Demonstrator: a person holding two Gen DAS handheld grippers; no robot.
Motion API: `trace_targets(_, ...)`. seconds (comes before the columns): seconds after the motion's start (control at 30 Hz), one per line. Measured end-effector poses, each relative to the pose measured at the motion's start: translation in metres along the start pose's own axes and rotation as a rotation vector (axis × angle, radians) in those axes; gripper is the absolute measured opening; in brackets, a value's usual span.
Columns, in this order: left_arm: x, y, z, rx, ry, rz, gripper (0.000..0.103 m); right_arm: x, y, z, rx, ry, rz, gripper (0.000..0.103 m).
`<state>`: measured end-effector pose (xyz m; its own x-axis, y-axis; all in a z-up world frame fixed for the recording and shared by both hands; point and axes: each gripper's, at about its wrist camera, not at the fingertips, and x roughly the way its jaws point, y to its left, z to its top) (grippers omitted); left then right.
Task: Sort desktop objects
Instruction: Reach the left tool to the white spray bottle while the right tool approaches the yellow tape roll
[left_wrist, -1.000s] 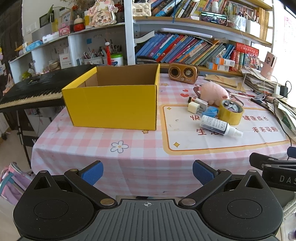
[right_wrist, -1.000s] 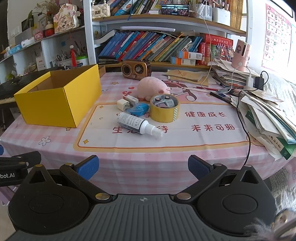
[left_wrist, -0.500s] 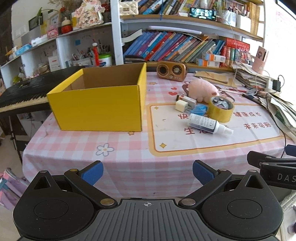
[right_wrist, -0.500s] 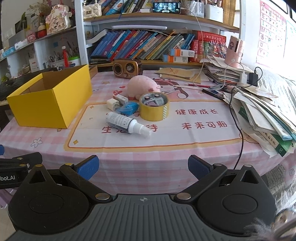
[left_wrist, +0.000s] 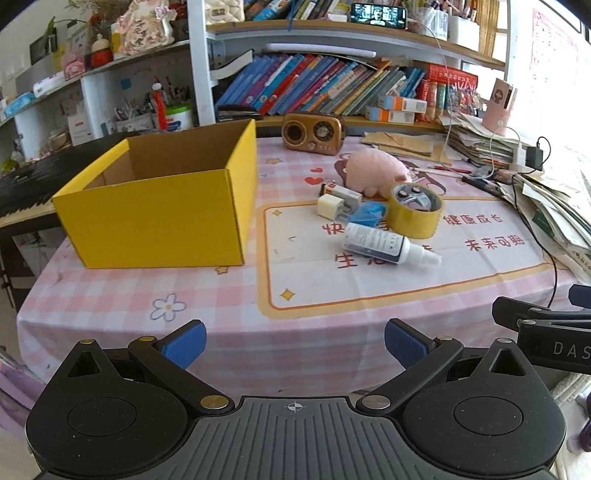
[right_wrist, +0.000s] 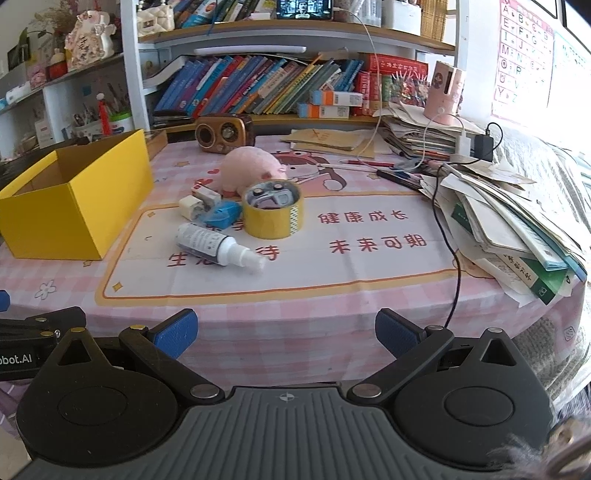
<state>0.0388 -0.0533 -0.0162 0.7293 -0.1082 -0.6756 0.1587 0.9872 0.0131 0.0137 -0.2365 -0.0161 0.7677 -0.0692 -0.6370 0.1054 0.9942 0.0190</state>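
Right wrist view: tape roll (right_wrist: 274, 213) touches pink plush (right_wrist: 251, 170), spray bottle (right_wrist: 218, 248) nearer.

Sunlit bookshelf (left_wrist: 332, 85) behind checkered table (left_wrist: 229, 325)

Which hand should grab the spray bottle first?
Probably the right hand-held gripper. The spray bottle lies closer to straight ahead of it; from the left hand-held gripper the bottle sits off to the right. Both are open, and the yellow box looks empty.
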Motion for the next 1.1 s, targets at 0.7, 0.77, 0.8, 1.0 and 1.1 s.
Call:
trace_targets(0.7,0.042,-0.041,0.026,0.017,0.032,-0.084,0.103,0.029,-0.038,0.021,0.003,0.021,-0.039,0.103)
trace_targets(0.77,0.047,-0.045,0.028,0.012,0.036,-0.096,0.103,0.033,-0.041,0.024,-0.002,0.018,-0.037,0.103)
trace_targets(0.8,0.049,-0.047,0.030,0.011,0.037,-0.102,0.103,0.035,-0.043,0.026,-0.003,0.016,-0.036,0.103)
trace_targets(1.0,0.065,-0.058,0.041,-0.015,0.041,-0.117,0.103,0.052,-0.057,0.039,-0.014,0.016,-0.029,0.103)
trace_targets(1.1,0.075,-0.065,0.048,-0.033,0.049,-0.111,0.103,0.062,-0.065,0.047,-0.019,0.011,-0.017,0.103)
